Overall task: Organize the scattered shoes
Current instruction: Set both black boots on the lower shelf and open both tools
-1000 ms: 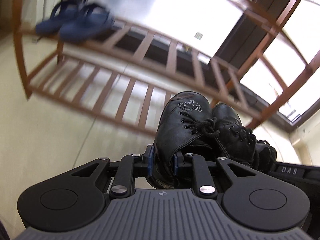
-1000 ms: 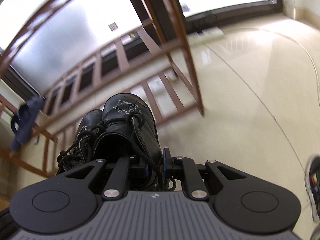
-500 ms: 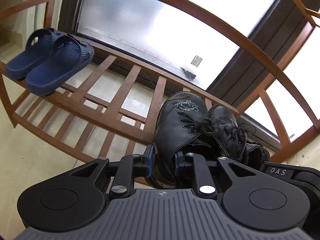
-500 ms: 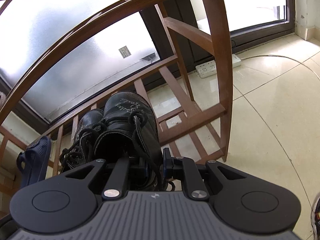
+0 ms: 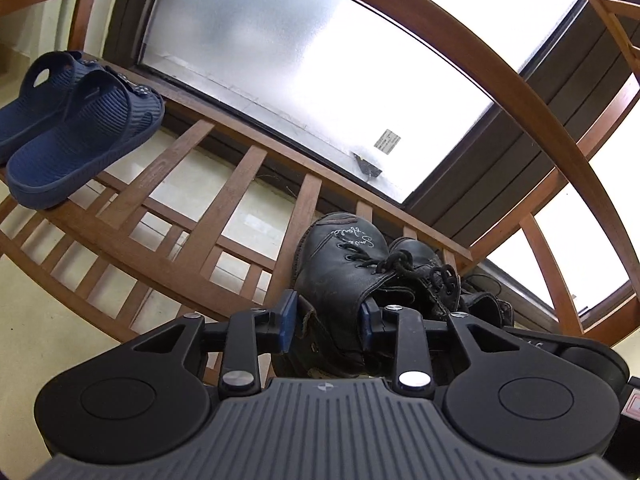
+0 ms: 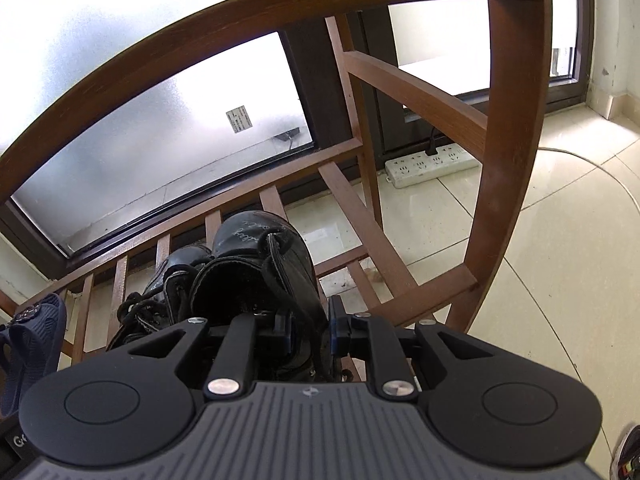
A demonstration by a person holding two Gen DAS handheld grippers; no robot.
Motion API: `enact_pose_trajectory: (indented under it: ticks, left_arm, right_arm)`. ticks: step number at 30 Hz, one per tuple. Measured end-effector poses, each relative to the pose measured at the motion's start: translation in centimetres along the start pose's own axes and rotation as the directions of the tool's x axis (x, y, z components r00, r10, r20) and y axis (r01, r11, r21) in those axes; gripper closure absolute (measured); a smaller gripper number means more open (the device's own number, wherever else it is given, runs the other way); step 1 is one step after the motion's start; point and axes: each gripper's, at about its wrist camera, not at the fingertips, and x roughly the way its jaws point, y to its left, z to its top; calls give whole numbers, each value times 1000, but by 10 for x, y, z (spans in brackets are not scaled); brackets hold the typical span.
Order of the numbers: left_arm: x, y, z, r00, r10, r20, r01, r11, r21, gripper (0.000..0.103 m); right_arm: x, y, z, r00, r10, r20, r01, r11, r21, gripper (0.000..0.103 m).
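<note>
Left wrist view: the left boot (image 5: 340, 264) bears white cursive stitching on its toe, not legible; a small label (image 5: 387, 140) on the frosted window (image 5: 304, 64) is too small to read; the left gripper (image 5: 326, 320) is parted, blue pads clear of the heel collar on the left and at it on the right, where half a second ago they pinched it; the boot sits on the slatted rack (image 5: 224, 208), toe toward the window, touching the right boot (image 5: 424, 264); blue slippers (image 5: 76, 120) lie on the same shelf, well apart to the left; the rack's upper rail arcs overhead; the rack looks nearer than before.

Right wrist view: the right boot (image 6: 264, 264) shows the same unreadable script; the right gripper (image 6: 310, 328) clamps its heel side between the pads; the left boot (image 6: 172, 280) lies against it; the window label (image 6: 239, 120) is illegible; a power strip (image 6: 432, 164) with one black plug lies on the floor (image 6: 560, 240) behind the rack (image 6: 508, 160); the slippers (image 6: 28, 336) show at the left edge; a sneaker (image 6: 628, 456) peeks in at the lower right.
</note>
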Motion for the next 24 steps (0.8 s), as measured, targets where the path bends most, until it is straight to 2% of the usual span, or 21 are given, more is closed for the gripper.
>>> enact_pose_trajectory:
  ticks: [3, 5, 7, 8, 14, 19, 24]
  left_arm:
    - [-1, 2, 0, 1000, -8, -17, 9, 999, 34, 65]
    - [-5, 1, 1, 1000, -12, -7, 13, 998, 62, 62]
    - [-12, -2, 2, 1000, -20, 16, 18, 996, 89, 51]
    - [-15, -4, 2, 999, -23, 28, 20, 995, 101, 49]
    - [-31, -13, 1, 998, -47, 29, 41, 984, 171, 48]
    - [-51, -21, -12, 997, -73, 23, 64, 960, 272, 48]
    - [-66, -22, -25, 996, -84, -18, 84, 933, 350, 50]
  right_arm:
    - [-7, -4, 4, 1000, 27, 13, -27, 1000, 2, 80]
    - [-13, -6, 4, 999, 40, 29, -40, 999, 0, 74]
    - [-21, -10, 3, 997, 55, 44, -55, 998, -8, 72]
    - [-23, -11, 2, 997, 59, 48, -59, 998, -12, 72]
    - [-44, -22, -5, 991, 103, 87, -98, 994, -52, 65]
    - [-62, -30, -18, 982, 161, 98, -151, 983, -103, 65]
    - [-71, -34, -35, 977, 196, 84, -182, 971, -158, 65]
